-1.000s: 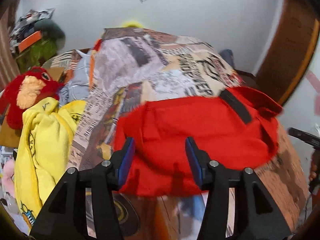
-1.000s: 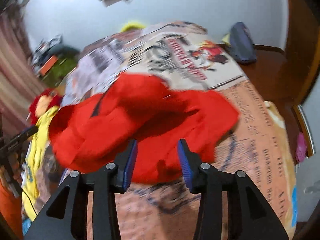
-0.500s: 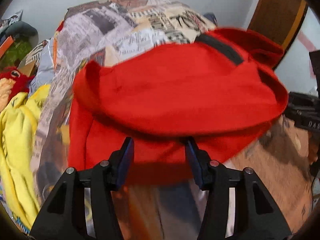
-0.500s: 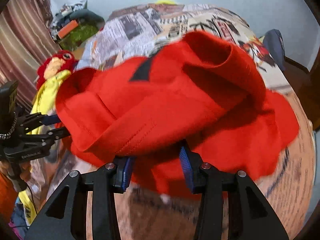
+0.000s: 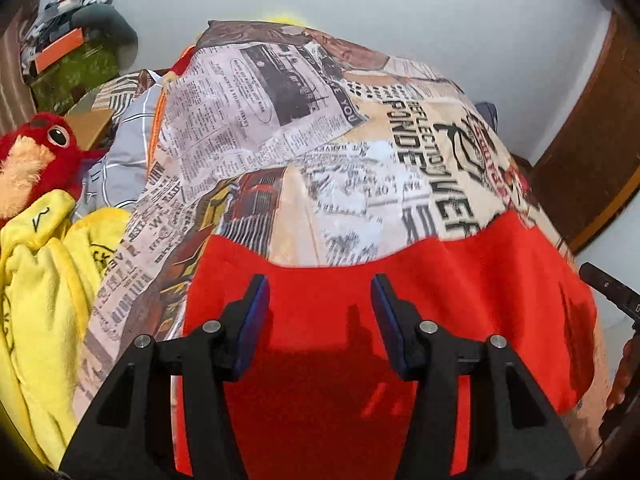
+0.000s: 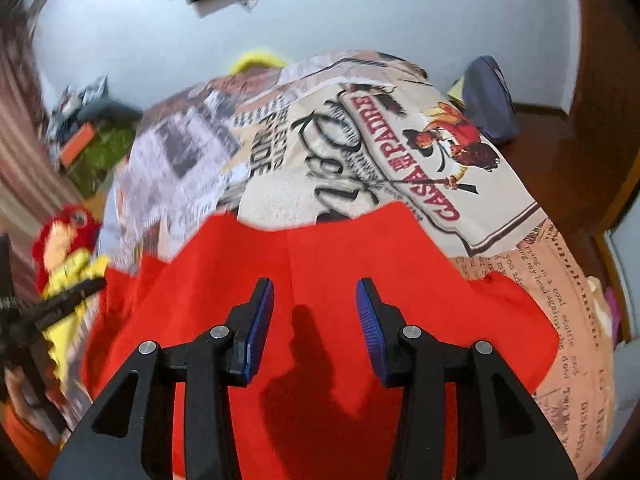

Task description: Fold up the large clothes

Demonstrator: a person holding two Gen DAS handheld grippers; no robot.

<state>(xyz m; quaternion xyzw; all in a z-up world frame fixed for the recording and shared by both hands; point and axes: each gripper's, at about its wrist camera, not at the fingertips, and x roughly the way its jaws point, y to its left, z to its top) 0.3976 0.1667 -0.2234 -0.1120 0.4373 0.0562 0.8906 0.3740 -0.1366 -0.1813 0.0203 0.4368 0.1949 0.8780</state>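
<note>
- red garment lies spread flat on the near end of the newspaper-print bed cover
- left gripper and right gripper both wide, holding nothing
- yellow cloth far left

The garment is plain bright red all over. The bedspread beneath it is cream and tan, printed with black-and-grey newspaper columns, photos and bold lettering; in the right wrist view it carries a dark red "CASA" banner with a figure in red. At the left lie a yellow cloth with black marks and a red plush toy with a peach face. Both grippers are black with blue pads. The far wall is pale grey.
</note>
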